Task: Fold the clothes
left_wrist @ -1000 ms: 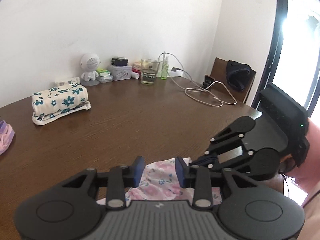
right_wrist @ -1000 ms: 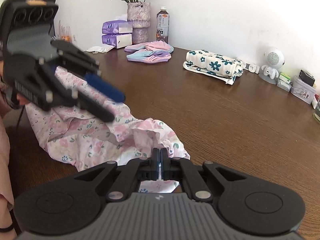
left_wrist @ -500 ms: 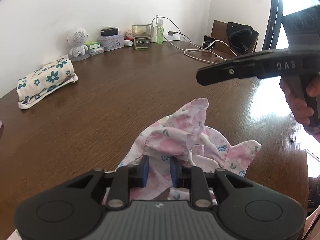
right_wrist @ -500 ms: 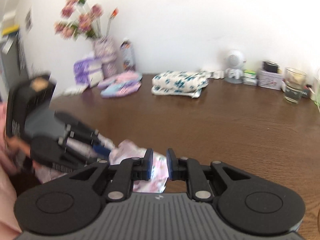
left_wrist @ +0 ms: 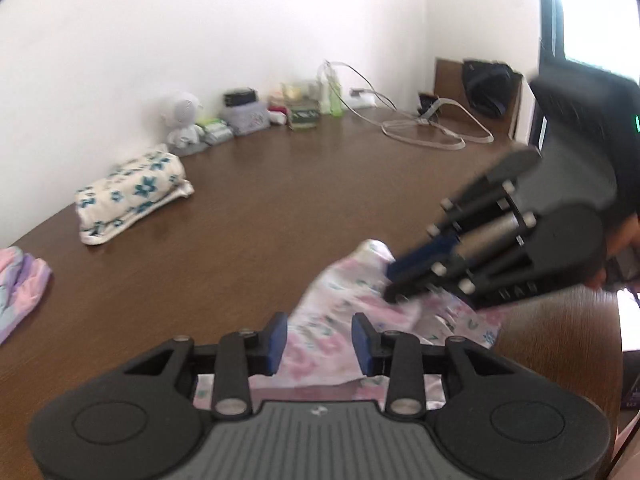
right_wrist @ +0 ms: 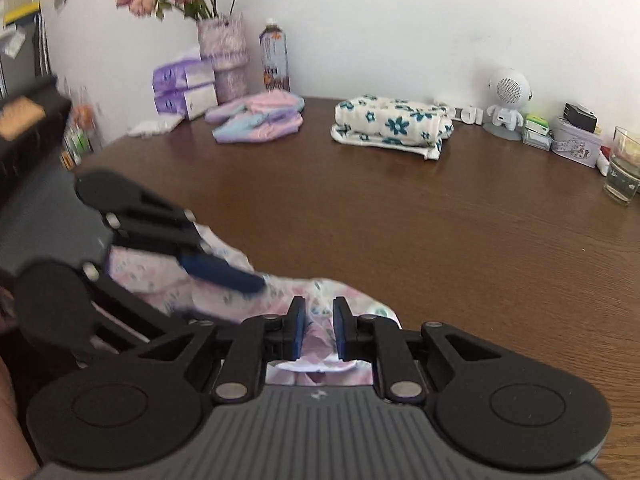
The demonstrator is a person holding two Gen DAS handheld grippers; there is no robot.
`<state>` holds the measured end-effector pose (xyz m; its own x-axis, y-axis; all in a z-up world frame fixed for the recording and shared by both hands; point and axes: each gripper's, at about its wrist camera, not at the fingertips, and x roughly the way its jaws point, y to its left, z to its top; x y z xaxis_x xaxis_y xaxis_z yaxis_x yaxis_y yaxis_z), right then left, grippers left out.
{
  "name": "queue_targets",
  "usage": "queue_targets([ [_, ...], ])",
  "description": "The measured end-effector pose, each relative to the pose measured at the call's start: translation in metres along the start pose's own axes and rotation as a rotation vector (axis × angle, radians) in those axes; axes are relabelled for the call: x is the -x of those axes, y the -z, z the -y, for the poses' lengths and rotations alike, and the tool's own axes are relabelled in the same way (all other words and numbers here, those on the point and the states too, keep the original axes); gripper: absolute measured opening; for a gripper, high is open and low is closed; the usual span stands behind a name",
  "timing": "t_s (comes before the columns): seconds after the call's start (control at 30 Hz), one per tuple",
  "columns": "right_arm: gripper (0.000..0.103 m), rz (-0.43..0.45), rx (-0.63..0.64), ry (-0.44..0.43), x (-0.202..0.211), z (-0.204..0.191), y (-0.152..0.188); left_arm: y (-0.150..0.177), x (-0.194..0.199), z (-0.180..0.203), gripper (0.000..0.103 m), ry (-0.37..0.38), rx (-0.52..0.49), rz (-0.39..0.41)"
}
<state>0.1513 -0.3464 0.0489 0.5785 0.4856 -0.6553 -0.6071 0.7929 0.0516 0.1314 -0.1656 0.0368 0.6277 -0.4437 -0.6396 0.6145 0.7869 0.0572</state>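
A pink floral garment (left_wrist: 344, 320) lies crumpled at the near edge of the brown table (left_wrist: 280, 208); it also shows in the right wrist view (right_wrist: 320, 304). My left gripper (left_wrist: 319, 340) is open, its jaws on either side of a fold of the cloth. My right gripper (right_wrist: 318, 329) is partly open over the garment's edge. Each gripper shows blurred in the other's view, the right one (left_wrist: 416, 276) coming in from the right and the left one (right_wrist: 224, 272) from the left.
A folded white-and-teal floral cloth (right_wrist: 392, 126) and a pink-blue pile (right_wrist: 260, 118) lie at the back. A vase (right_wrist: 224, 56), bottle (right_wrist: 275, 56), tissue packs (right_wrist: 184, 92), a toy robot (right_wrist: 506, 104), a glass (right_wrist: 622, 166), small boxes and cables (left_wrist: 420, 136) line the wall.
The left gripper's jaws have opened wider over the garment. The right gripper has come down close beside it onto the cloth, its jaws a little wider than before.
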Motion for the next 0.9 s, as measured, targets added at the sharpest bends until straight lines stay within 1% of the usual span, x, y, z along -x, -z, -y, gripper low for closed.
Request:
queue_targets([
  [0.03,0.014,-0.023,0.023,0.022,-0.001,-0.003,0.005,0.000,0.006,-0.004,0.034,-0.006,0.013,0.011],
  [0.1,0.014,-0.038,0.055,0.053,0.000,-0.009,0.013,0.001,0.017,-0.013,0.031,-0.017,0.038,0.031],
  [0.13,0.014,-0.038,0.069,0.066,0.001,-0.012,0.016,0.002,0.017,-0.015,0.031,-0.008,0.040,0.021],
  [0.17,0.014,-0.036,0.081,0.080,0.001,-0.015,0.018,0.003,0.014,-0.017,0.026,0.005,0.040,0.008],
  [0.2,0.014,-0.035,0.086,0.091,0.001,-0.017,0.020,0.005,0.011,-0.017,0.018,0.023,0.035,-0.009],
  [0.27,0.015,-0.023,0.073,0.107,0.002,-0.019,0.022,0.011,0.003,-0.018,0.014,0.051,0.028,-0.041],
  [0.37,0.015,0.000,0.048,0.130,0.003,-0.021,0.025,0.019,-0.010,-0.019,0.014,0.073,0.030,-0.070],
  [0.43,0.015,0.015,0.031,0.146,0.003,-0.022,0.027,0.020,-0.011,-0.022,0.014,0.083,0.039,-0.062],
  [0.47,0.015,0.035,0.013,0.157,0.006,-0.022,0.027,0.022,-0.010,-0.023,0.014,0.086,0.043,-0.055],
  [0.57,0.015,0.149,-0.085,0.189,0.024,-0.022,0.024,0.026,-0.009,-0.024,0.014,0.091,0.048,-0.039],
  [0.6,0.015,0.184,-0.115,0.184,0.029,-0.022,0.021,0.027,-0.009,-0.024,0.014,0.092,0.049,-0.035],
  [0.67,0.015,0.215,-0.142,0.155,0.031,-0.027,0.016,0.029,-0.008,-0.025,0.014,0.096,0.057,-0.026],
  [0.73,0.015,0.200,-0.140,0.145,0.023,-0.034,0.014,0.030,-0.005,-0.028,0.017,0.099,0.073,-0.019],
  [0.77,0.015,0.177,-0.136,0.155,0.016,-0.038,0.014,0.031,-0.003,-0.030,0.024,0.100,0.083,-0.013],
  [0.83,0.015,0.131,-0.142,0.200,0.004,-0.039,0.019,0.032,0.007,-0.035,0.025,0.093,0.108,0.021],
  [0.9,0.015,0.101,-0.174,0.233,-0.003,-0.035,0.026,0.030,0.020,-0.042,0.025,0.088,0.126,0.070],
])
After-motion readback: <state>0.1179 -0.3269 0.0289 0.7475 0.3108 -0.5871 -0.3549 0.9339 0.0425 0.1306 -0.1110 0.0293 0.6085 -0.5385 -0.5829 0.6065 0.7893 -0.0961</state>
